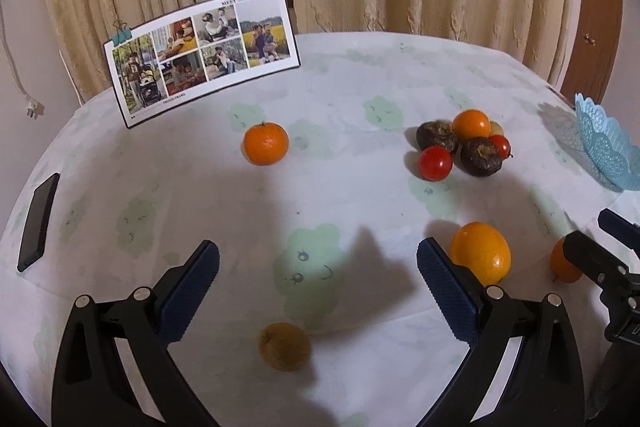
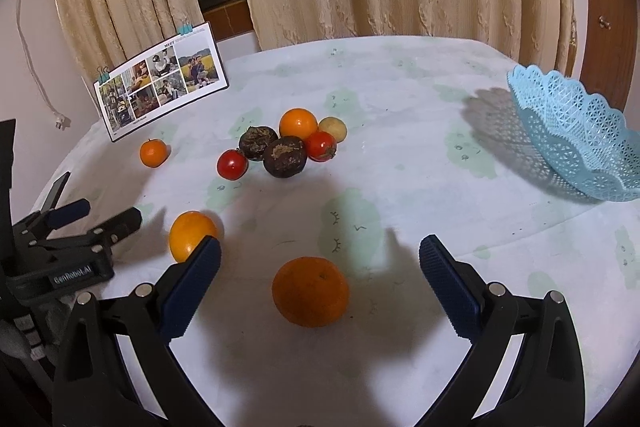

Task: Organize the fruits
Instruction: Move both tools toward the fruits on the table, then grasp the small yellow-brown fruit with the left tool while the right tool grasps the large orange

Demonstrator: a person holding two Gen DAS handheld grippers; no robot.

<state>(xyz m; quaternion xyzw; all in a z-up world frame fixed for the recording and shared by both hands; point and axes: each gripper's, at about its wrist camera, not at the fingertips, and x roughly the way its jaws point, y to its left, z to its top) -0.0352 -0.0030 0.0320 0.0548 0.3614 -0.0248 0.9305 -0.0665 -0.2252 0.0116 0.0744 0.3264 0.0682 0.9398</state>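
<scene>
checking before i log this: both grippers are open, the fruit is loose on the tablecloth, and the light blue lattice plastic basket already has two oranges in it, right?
Not quite. The light blue lattice plastic basket has no fruit in it, as the right wrist view shows. The rest holds: the left gripper and right gripper are open, and the fruit lies loose on the tablecloth.

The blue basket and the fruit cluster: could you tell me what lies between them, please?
Nothing: in the right wrist view, only bare tablecloth and shadow lie between the blue basket and the fruit cluster.
</scene>
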